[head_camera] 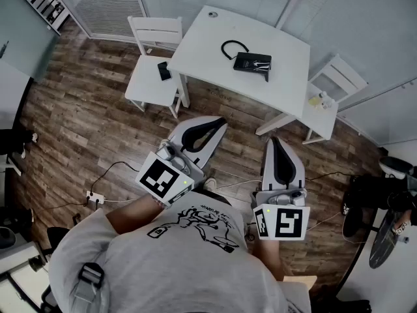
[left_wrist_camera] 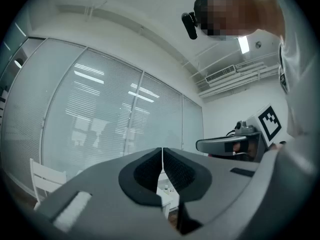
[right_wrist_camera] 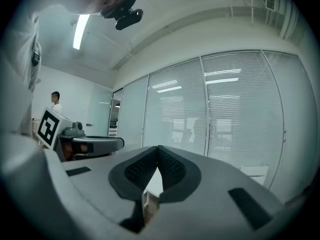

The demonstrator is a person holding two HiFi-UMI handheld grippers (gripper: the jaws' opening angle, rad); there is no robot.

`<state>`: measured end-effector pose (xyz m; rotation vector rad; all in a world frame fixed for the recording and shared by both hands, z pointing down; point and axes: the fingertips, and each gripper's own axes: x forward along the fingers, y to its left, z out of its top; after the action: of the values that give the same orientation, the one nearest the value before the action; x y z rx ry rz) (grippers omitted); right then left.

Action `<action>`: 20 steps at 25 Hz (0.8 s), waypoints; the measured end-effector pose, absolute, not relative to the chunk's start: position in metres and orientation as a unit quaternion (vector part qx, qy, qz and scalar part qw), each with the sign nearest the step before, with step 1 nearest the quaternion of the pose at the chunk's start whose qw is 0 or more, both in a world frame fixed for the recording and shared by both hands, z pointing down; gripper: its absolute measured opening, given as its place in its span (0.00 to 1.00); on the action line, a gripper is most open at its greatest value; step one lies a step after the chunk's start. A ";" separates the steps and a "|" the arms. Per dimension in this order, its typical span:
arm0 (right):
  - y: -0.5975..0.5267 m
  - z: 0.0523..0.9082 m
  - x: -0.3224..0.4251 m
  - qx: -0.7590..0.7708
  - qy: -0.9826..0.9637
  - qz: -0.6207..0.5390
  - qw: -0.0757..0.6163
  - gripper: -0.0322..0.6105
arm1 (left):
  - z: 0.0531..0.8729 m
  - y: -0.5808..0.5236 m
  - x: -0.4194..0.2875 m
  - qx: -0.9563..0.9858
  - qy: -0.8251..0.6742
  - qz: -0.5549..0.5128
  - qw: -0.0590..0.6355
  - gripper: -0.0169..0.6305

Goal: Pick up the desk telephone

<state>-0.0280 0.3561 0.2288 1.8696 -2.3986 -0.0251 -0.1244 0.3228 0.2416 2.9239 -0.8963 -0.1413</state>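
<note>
Wood-plank flooring (head_camera: 98,129) is running beneath everything, and nearest to the head camera a person in a grey printed T-shirt (head_camera: 189,253) is standing on it, holding both tools out level in front of the body. The left gripper (head_camera: 218,121) is sitting with its dark ribbed pads pressing flat against each other, only a hairline seam showing between them in its own view and nothing caught inside. Just beside it, the right gripper (head_camera: 275,140) is likewise pressing its jaws together on nothing, its tips pointing the same way. Beyond both sets of tips, and well apart from them, a white table (head_camera: 208,44) is standing at an angle. The desk telephone (head_camera: 252,64), black with a cord looping off one side, is lying on that table, ahead of the gap between the two grippers and touched by neither. Off to the left gripper's side a white chair (head_camera: 146,87) is carrying a small dark flat object (head_camera: 164,71) on its seat; off to the right gripper's side another white chair (head_camera: 326,93) is holding a few small items too tiny to name. Farthest ahead of the jaws, glass walls with slatted blinds (left_wrist_camera: 100,119) are closing off the room.
</note>
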 end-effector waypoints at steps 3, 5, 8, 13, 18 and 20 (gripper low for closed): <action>0.355 0.226 -0.020 0.615 -0.787 -0.012 0.046 0.06 | 0.240 0.321 -0.114 0.955 -0.291 -0.047 0.038 0.03; 0.358 0.223 -0.012 0.617 -0.786 -0.015 0.041 0.06 | 0.238 0.322 -0.107 0.955 -0.291 -0.049 0.038 0.03; 0.363 0.220 0.002 0.615 -0.787 -0.016 0.035 0.06 | 0.236 0.326 -0.093 0.954 -0.294 -0.050 0.036 0.03; 0.373 0.225 0.027 0.609 -0.792 -0.018 0.035 0.06 | 0.240 0.337 -0.071 0.952 -0.299 -0.047 0.036 0.03; 0.373 0.233 0.040 0.604 -0.796 -0.009 0.036 0.06 | 0.244 0.338 -0.060 0.949 -0.309 -0.044 0.041 0.03; 0.368 0.234 0.042 0.601 -0.799 -0.008 0.037 0.06 | 0.246 0.333 -0.058 0.948 -0.312 -0.042 0.042 0.03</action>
<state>0.0416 0.3676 0.2338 1.8433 -2.4508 -0.0251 -0.0575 0.3325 0.2458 2.9024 -0.9555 -0.1273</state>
